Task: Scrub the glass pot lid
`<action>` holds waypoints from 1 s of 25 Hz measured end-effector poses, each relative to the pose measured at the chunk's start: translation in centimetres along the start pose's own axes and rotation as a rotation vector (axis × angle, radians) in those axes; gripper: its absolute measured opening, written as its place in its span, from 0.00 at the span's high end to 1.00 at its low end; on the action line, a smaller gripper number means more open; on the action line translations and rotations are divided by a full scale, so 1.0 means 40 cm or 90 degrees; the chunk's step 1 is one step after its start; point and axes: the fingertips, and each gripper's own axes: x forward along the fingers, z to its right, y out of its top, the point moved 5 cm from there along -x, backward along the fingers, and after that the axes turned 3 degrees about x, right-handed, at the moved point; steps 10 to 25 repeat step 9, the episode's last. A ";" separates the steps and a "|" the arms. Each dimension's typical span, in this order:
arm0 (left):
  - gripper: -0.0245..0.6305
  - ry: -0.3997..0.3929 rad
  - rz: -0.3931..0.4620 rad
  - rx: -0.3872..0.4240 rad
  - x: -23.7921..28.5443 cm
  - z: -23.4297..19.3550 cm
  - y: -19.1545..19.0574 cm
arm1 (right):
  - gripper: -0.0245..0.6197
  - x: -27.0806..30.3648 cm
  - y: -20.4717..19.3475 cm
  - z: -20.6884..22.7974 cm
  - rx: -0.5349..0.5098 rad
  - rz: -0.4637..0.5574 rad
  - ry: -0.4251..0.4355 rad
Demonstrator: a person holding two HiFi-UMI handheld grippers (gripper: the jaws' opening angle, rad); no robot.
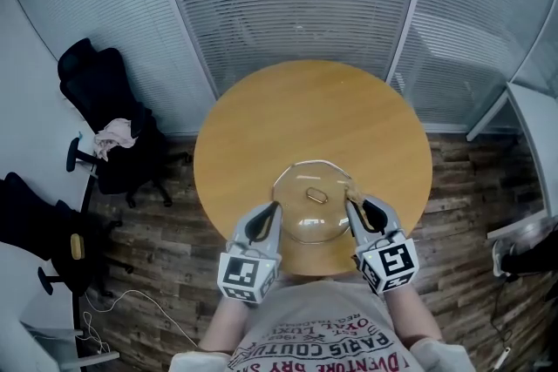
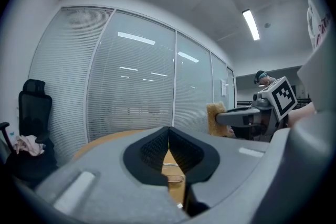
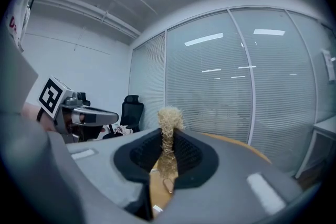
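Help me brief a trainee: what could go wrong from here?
1. The left gripper is shut on nothing, so the glass lid lies unheld near the table edge; scrubbing might push it off.
2. The right gripper pinches only a thin part of the scrubber, which could slip out.

Round table (image 1: 261,126) with a smooth, wood-toned top and a continuous circular edge. One item directly on the top: glass pot lid (image 1: 301,220).

Position of lid: inside the table edge, on the half of the table nearest the camera wearer, roughly on the table's midline, close to the near edge but not overhanging it.

Orientation of lid: rim down on the table, dome up, table surface visible through the glass. Looped metal handle (image 1: 316,195) at the lid's centre, uppermost. Rest of the top bare.
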 end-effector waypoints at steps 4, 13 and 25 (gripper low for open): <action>0.95 0.004 -0.008 -0.010 0.011 0.004 0.006 | 0.87 -0.004 0.004 0.010 -0.003 -0.005 -0.006; 0.95 -0.014 -0.001 0.010 0.017 0.034 0.007 | 0.87 -0.020 0.005 0.026 -0.003 -0.005 -0.007; 0.95 -0.014 -0.001 0.010 0.017 0.034 0.007 | 0.87 -0.020 0.005 0.026 -0.003 -0.005 -0.007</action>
